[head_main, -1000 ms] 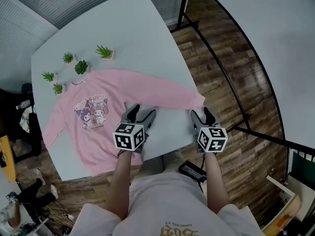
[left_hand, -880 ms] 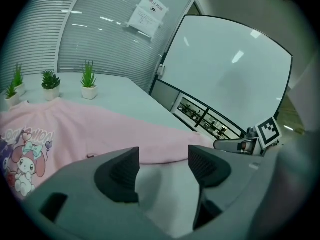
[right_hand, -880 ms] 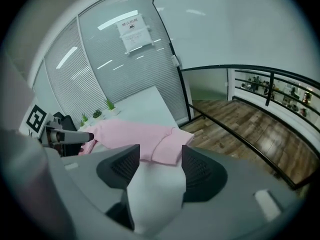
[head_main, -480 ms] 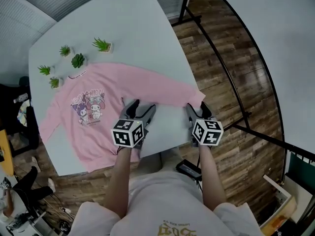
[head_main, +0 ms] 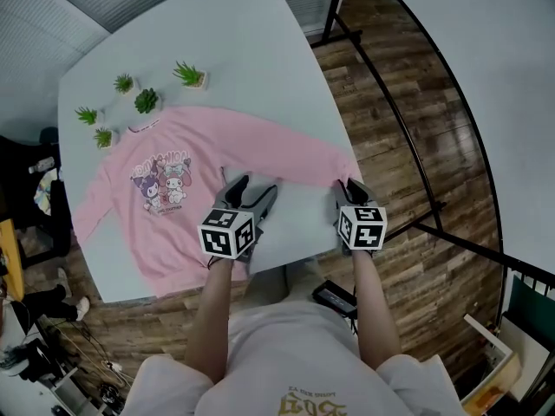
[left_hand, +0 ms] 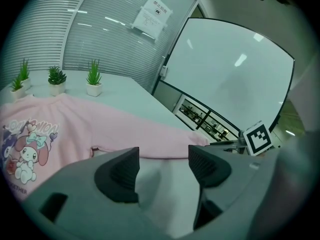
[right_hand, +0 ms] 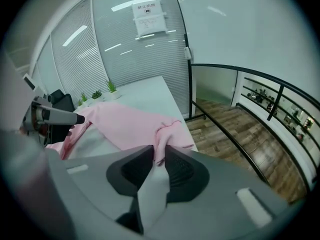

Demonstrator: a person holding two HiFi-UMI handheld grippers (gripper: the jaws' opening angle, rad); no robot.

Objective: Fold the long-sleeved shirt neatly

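Observation:
A pink long-sleeved shirt [head_main: 173, 206] with a cartoon print lies flat, face up, on the white table [head_main: 251, 59]. Its right-hand sleeve [head_main: 286, 159] stretches toward the table's corner. My right gripper [head_main: 351, 185] is at that sleeve's cuff [right_hand: 167, 129]; its jaws are closing and the pads [right_hand: 182, 166] pinch the bunched cuff between them. My left gripper [head_main: 254, 186] stands open over bare table just in front of the sleeve [left_hand: 160, 139], near the armpit, with nothing between its fingers [left_hand: 120, 171].
Several small potted plants [head_main: 146, 100] stand beyond the shirt's collar. The table's front edge and corner are right by my grippers. Black railing [head_main: 390, 120] and wooden floor lie to the right. A dark object [head_main: 334, 300] sits on the floor below the table edge.
The right gripper's jaws, wide apart earlier, have come together on the sleeve cuff, and it has sunk a little. The left gripper has stayed put.

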